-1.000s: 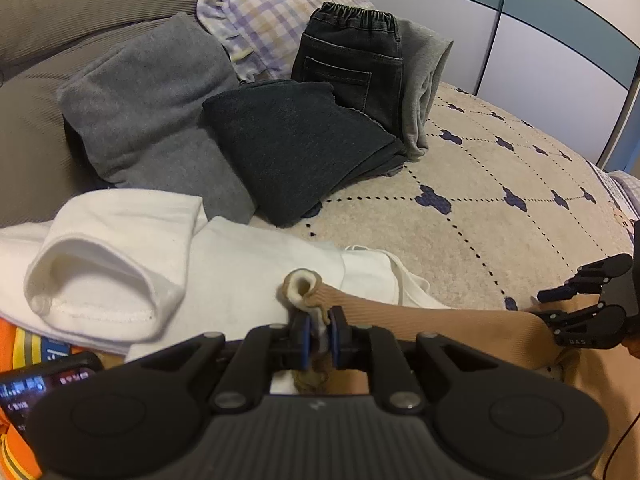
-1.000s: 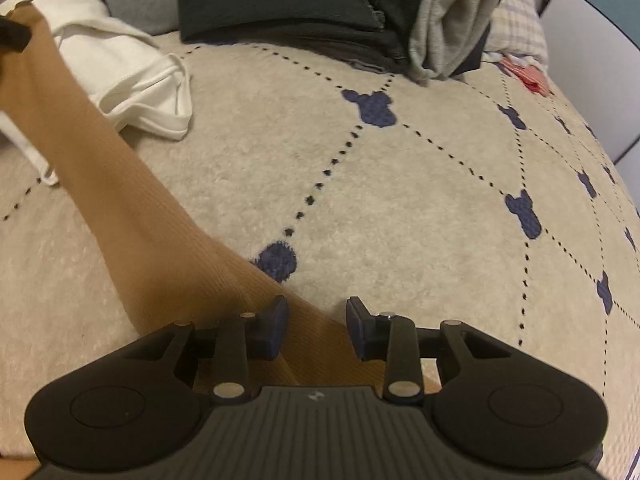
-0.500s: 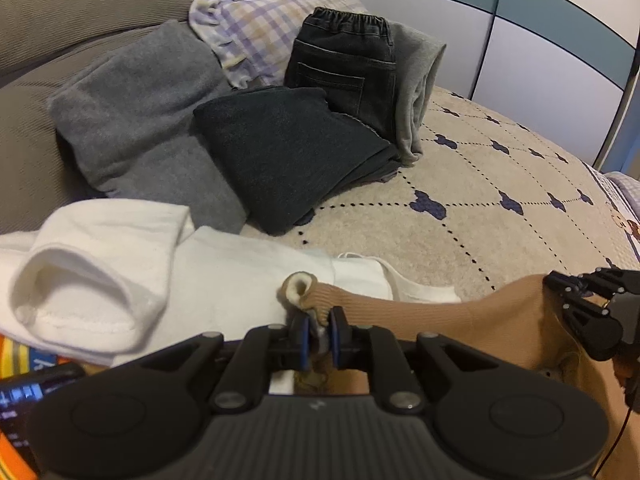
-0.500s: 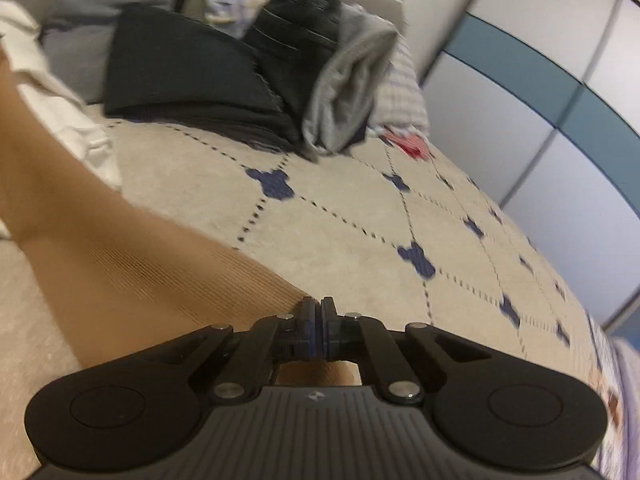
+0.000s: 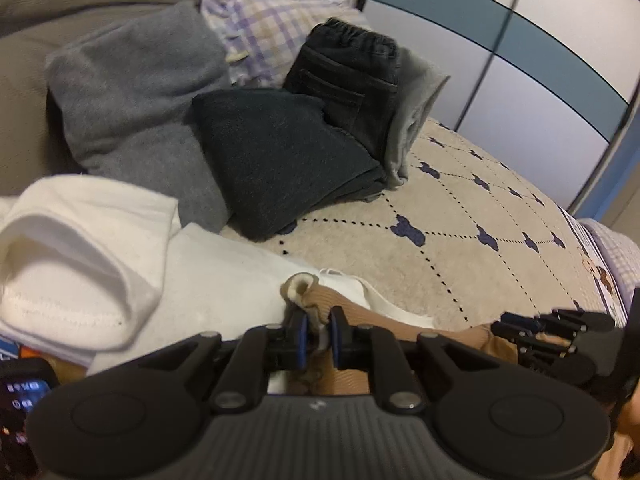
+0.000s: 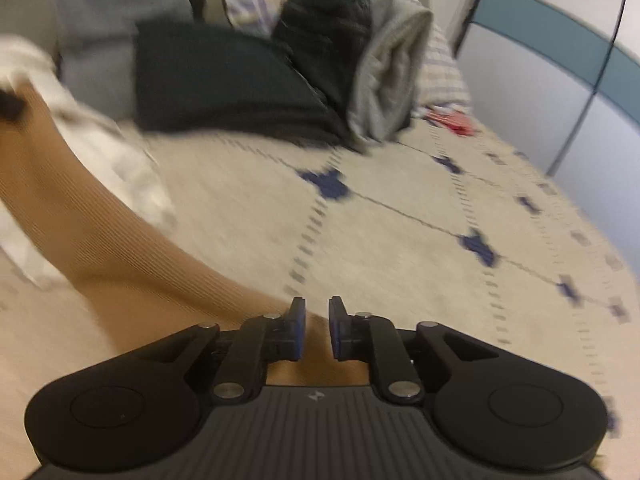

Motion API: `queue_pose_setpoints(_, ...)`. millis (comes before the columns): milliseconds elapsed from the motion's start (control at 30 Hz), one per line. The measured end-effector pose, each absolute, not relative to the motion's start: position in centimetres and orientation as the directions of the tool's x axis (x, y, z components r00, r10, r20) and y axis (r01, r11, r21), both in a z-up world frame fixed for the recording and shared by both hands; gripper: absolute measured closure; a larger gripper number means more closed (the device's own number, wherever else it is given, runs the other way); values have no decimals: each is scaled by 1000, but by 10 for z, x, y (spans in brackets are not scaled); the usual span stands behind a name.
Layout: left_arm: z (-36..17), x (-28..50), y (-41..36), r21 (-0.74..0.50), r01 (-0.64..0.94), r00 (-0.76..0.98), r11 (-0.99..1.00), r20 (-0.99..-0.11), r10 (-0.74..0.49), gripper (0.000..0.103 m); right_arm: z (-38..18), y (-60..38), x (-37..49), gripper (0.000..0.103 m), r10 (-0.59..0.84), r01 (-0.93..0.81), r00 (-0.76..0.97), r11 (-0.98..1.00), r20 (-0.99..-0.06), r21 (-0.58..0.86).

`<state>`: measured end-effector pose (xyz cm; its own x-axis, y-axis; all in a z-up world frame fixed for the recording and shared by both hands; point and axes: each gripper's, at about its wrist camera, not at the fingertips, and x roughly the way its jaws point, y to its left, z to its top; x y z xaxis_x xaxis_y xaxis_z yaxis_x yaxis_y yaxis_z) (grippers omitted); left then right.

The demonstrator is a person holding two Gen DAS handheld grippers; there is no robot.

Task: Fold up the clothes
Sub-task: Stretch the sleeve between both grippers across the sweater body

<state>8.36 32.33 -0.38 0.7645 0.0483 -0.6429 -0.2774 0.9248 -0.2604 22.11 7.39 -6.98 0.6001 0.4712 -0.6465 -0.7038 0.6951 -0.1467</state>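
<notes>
At six o'clock my left gripper (image 5: 318,332) clamps the tan garment (image 5: 348,376); my right gripper (image 6: 317,328) is opening around it, so that end may drop and crumple.

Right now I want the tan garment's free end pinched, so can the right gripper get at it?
Probably yes: the right gripper, jaws opening, hangs just over the tan garment with nothing between.

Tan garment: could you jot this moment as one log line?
left gripper: jaws closing on tan garment | right gripper: jaws opening, garment under them, not pinched | spot: bed
</notes>
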Motion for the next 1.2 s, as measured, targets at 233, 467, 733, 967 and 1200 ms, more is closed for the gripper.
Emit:
queue_pose_setpoints(233,-9,81,291,-6,-132,671,991,-737,85,95,-48,87,228,84,662,-788,386,598,-643,144)
queue_pose_setpoints(467,-22,84,284,13,-56,605,998,-795,44,94,-73,117,196,84,557,-860,339,509,-758,-11)
queue_pose_setpoints(733,-31,86,281,49,-53,576,997,-814,71,94,-64,118,187,74,526,-876,373,471,-764,-102)
queue_pose_setpoints(967,-32,89,278,58,-54,574,997,-815,78,94,-76,137,201,67,481,-903,331,413,-812,-123)
queue_pose_setpoints(1200,-31,91,273,84,-57,573,995,-813,102,94,-83,140,191,98,508,-920,318,368,-801,-131)
